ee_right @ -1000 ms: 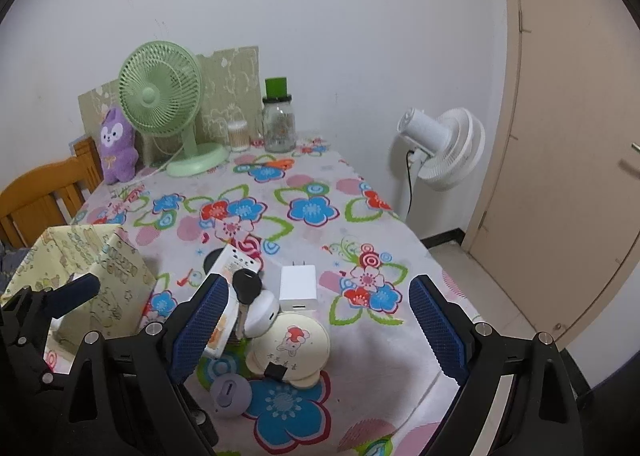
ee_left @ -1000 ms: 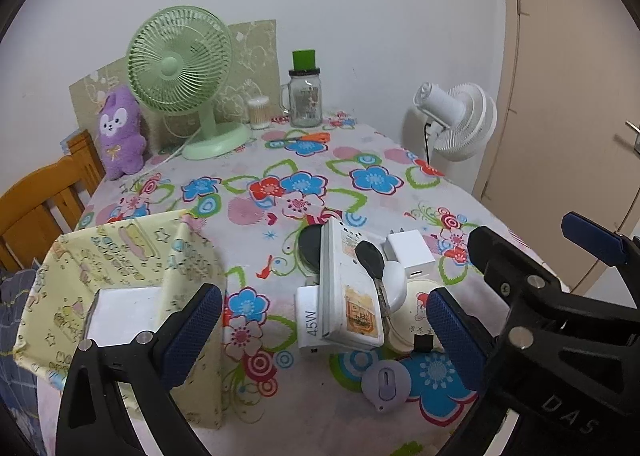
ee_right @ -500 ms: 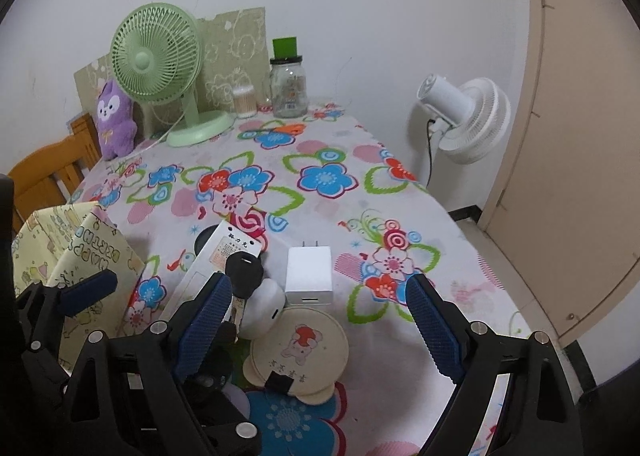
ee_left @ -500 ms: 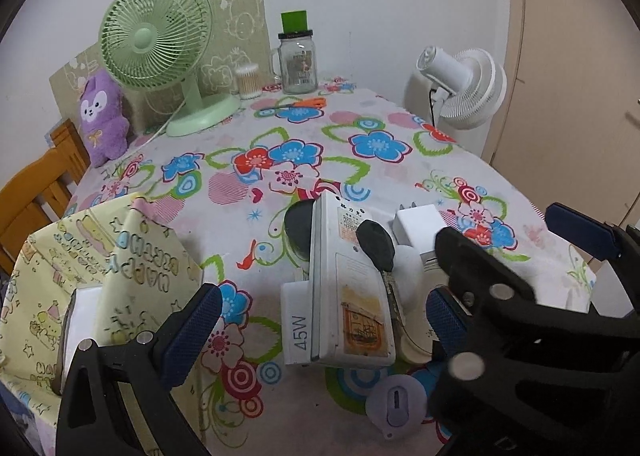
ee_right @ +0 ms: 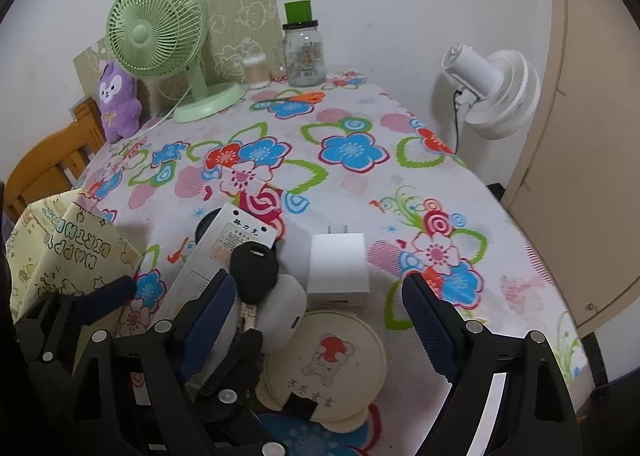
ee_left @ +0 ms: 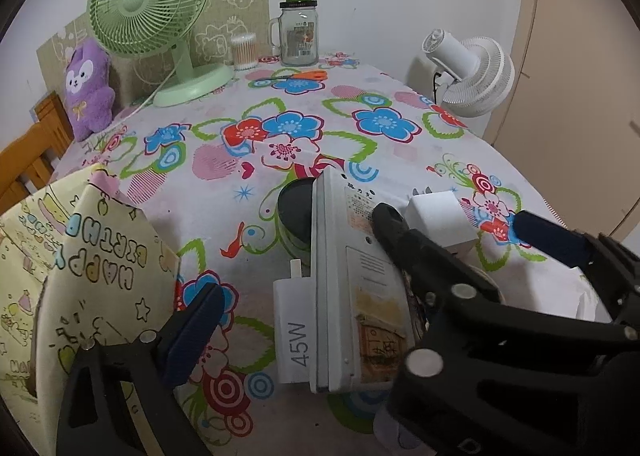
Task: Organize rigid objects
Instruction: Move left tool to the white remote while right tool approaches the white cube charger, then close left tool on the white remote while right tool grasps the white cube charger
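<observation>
Lying lengthwise, remote, pointing away

Black claw frames, blue ribbed pads, silver screws.

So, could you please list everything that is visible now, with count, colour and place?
Desk fan: 1, green, far left.
Plush: 1, purple, beside fan.
Jar: 1, clear, green lid, far edge.
Swabs: 1 tub, beside jar.
Scissors: 1, orange, near jar.
Floor fan: 1, white, right of table.
Gift bag: 1, yellow, near left.
Chargers: 2, white, pile.
Key: 1, black, pile.
Mirror: 1, cream, near edge.
Left gripper: fingers open.
Right gripper: fingers open.
</observation>
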Action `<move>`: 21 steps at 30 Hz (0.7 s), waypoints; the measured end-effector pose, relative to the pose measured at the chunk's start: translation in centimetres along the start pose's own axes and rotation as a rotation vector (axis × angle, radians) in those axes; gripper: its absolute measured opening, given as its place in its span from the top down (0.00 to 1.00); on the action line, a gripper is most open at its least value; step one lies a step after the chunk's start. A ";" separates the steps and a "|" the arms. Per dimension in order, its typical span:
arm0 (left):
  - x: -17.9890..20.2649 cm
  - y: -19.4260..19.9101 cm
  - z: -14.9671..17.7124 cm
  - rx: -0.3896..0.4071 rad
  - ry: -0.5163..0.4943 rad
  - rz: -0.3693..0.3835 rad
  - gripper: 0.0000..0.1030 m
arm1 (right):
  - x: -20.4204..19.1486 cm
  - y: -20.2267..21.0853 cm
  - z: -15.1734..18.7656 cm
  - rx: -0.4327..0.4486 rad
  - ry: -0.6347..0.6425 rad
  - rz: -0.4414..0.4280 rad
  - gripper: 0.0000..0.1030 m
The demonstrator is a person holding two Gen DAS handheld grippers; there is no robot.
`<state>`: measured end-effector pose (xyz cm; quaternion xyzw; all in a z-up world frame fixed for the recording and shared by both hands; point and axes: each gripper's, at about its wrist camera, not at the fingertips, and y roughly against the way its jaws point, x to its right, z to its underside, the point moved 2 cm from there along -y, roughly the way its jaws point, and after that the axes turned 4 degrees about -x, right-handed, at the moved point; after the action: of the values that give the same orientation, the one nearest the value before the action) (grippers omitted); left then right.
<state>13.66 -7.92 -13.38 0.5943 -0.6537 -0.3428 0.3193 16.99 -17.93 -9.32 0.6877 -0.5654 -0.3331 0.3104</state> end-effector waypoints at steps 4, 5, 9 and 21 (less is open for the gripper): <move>-0.5 -0.3 -0.1 0.000 0.012 0.001 0.14 | -0.6 -1.0 -0.3 -0.019 0.007 -0.026 0.15; -0.7 -0.4 -0.1 -0.008 0.020 0.012 0.17 | -0.8 -1.2 -0.3 -0.022 0.009 -0.033 0.15; -1.0 -0.9 0.0 -0.037 0.046 0.062 0.26 | -1.4 -1.6 -0.7 0.000 0.015 -0.046 0.15; -0.5 -0.9 0.5 -0.029 0.004 0.060 0.46 | -0.8 -1.8 -1.0 -0.007 -0.032 -0.049 0.17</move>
<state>13.83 -7.40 -14.38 0.5704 -0.6658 -0.3410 0.3394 18.70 -16.82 -10.11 0.6948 -0.5522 -0.3535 0.2955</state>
